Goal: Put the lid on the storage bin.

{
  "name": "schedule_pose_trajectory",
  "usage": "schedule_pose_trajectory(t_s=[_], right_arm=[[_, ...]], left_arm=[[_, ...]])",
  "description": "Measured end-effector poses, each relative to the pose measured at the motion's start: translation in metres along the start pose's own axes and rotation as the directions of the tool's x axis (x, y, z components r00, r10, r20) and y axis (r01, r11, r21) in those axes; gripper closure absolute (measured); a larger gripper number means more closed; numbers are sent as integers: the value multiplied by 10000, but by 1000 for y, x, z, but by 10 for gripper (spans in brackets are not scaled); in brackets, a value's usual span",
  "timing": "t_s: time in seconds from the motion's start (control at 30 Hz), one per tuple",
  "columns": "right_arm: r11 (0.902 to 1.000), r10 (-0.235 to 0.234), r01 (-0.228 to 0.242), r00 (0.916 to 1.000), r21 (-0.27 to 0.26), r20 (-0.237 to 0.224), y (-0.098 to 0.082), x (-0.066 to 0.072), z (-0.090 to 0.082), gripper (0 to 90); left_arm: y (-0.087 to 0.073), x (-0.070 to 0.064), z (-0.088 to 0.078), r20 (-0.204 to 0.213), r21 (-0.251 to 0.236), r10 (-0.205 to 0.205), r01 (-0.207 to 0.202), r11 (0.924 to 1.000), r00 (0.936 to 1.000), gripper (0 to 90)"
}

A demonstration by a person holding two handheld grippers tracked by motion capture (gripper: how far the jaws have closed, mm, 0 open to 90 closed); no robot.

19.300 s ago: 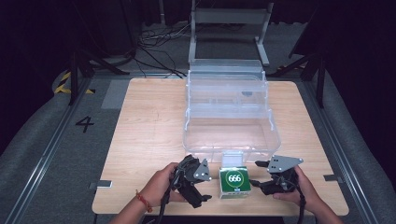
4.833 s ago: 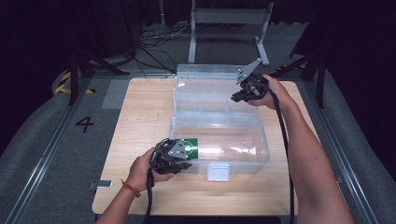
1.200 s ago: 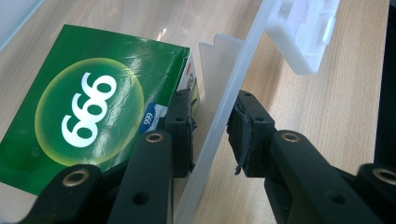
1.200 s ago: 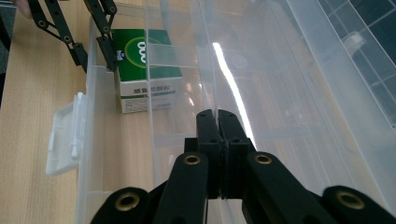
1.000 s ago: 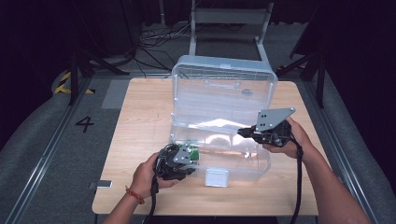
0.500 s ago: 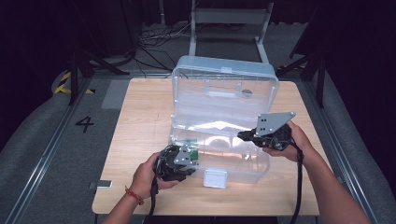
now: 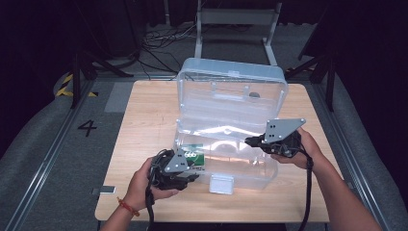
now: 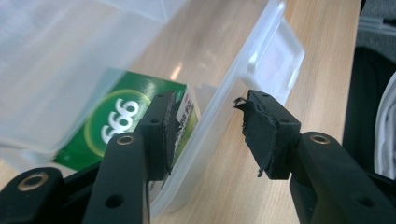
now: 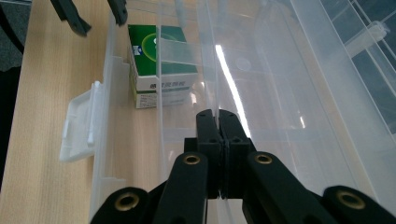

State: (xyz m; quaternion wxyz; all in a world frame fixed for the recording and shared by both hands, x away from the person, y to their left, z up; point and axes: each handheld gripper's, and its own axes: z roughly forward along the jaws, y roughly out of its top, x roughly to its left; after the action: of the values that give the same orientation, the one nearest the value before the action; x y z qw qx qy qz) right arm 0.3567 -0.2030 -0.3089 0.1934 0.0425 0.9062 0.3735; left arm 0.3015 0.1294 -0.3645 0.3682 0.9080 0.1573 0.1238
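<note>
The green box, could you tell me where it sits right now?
The green box lies inside the clear bin, in its front-left corner in the high view, beside the left gripper.

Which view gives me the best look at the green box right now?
The right gripper view: the green box shows unobstructed on the bin's floor. In the left gripper view a jaw partly covers it; in the high view it is small, partly behind the left gripper.

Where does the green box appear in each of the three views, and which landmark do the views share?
High view: the green box lies in the clear bin's near left corner, beside the left gripper.
Left gripper view: centre left, behind the bin wall and partly behind the left jaw.
Right gripper view: upper left of centre, inside the bin.
Shared landmark: the bin's white latch.
</note>
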Motion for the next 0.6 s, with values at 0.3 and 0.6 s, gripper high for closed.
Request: schedule_pose_trajectory(t_s=[0.3,0.6], right_arm=[[10000,-61,61,10000,10,-26,-1,4,0,890],[10000,-52,51,9999,-48,-116,-2,6,0,890]], left_arm=[[10,13,-35,-385,-979,-206,168,9951,9990,552],[27,29,-51,-857,-1501,-414,282,9883,9955,566]])
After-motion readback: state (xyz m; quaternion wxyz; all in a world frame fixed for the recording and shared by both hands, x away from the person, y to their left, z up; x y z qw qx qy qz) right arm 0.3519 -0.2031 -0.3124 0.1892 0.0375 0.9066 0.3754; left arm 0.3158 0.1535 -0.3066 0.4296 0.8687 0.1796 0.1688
